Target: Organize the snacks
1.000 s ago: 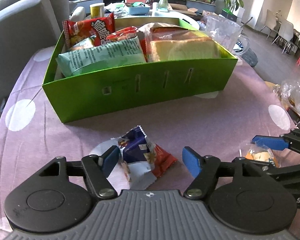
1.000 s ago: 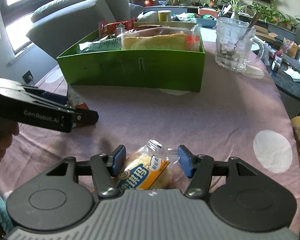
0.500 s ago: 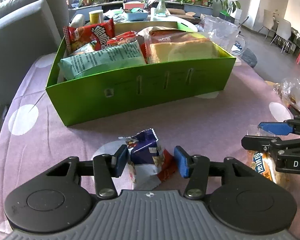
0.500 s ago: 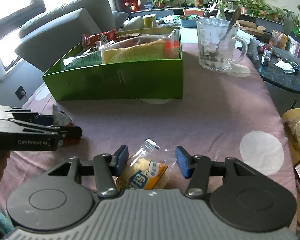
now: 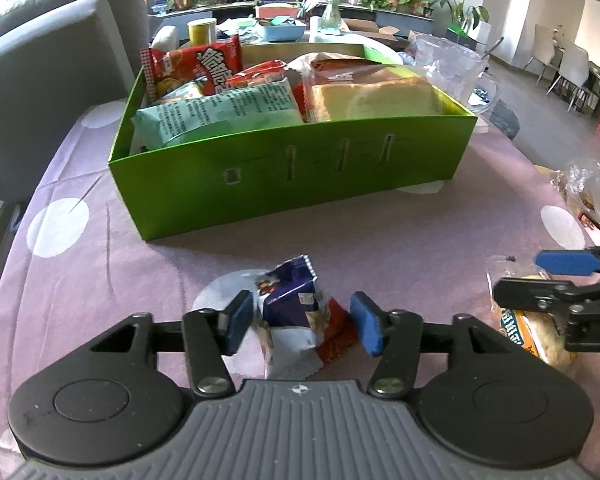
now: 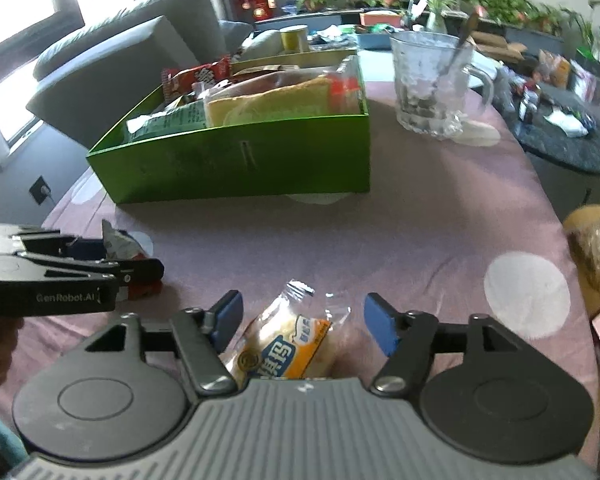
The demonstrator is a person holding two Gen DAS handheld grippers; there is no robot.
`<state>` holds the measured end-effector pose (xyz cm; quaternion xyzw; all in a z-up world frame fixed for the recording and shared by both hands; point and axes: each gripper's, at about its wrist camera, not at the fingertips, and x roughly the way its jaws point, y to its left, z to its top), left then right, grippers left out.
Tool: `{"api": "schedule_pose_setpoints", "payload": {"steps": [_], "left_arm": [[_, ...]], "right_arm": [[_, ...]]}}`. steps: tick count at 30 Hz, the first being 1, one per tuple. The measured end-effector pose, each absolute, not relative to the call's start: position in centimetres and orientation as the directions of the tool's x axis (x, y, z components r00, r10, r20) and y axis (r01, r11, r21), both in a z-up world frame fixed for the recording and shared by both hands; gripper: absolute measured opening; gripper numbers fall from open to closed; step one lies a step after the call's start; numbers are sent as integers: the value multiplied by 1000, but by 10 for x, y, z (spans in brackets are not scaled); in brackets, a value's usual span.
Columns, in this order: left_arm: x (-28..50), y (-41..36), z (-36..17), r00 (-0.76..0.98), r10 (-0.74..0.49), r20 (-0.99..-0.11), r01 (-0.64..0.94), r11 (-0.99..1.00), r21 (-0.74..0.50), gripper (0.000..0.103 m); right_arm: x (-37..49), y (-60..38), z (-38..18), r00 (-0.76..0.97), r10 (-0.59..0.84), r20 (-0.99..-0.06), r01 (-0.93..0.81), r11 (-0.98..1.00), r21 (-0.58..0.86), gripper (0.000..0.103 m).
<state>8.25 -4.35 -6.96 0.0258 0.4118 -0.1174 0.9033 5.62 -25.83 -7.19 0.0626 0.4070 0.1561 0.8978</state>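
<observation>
Both of your grippers have just been opening: your left gripper [image 5: 304, 322], squeezed tighter half a second ago, now has its pads spread a little off the blue-and-red snack packet [image 5: 300, 312], which lies on the table between them. From the right wrist view that same tool sits at nine o'clock, and you can read "GenRobot.AI" on its side. Up at twelve o'clock the green box [image 5: 300, 172] already holds a red bag with white Chinese characters [image 5: 198, 66], a pale green bag covered in fine print [image 5: 220, 114] and a clear pack of yellow cake [image 5: 374, 94]. Over to your right gripper [image 6: 302, 322]: jaws spread wide, not gripping, with the orange-labelled bun packet [image 6: 288, 344] lying between the blue pads on the mauve dotted cloth [image 6: 420, 232]; its blue characters are partly hidden. At one o'clock stands a glass mug [image 6: 434, 84].
</observation>
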Motion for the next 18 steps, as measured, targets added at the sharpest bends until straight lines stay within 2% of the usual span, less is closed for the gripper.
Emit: {"api": "schedule_pose_setpoints", "payload": {"steps": [4, 8, 9, 10, 11, 13, 18], "left_arm": [[80, -45, -72, 626, -167, -762, 223, 974, -31, 64], [79, -46, -74, 627, -163, -762, 222, 975, -26, 66], [79, -45, -74, 627, -170, -760, 225, 974, -32, 62], [79, -45, -74, 631, -179, -755, 229, 973, -39, 53], [80, -44, -73, 631, -194, -751, 239, 970, -49, 50], [82, -44, -72, 627, -208, -751, 251, 966, -58, 48], [78, -47, -71, 631, -232, -740, 282, 958, -60, 45]], "right_arm": [[47, -257, -71, 599, 316, -735, -207, 949, 239, 89], [42, -244, -74, 552, 326, -767, -230, 944, 236, 89], [41, -240, -76, 545, 320, -775, -234, 946, 226, 89], [40, -237, -76, 554, 307, -774, -237, 949, 206, 89], [39, -234, -77, 566, 287, -773, -240, 954, 178, 88], [40, -230, -77, 584, 265, -767, -241, 959, 147, 88], [42, -235, -75, 595, 289, -750, -245, 954, 174, 86]]}}
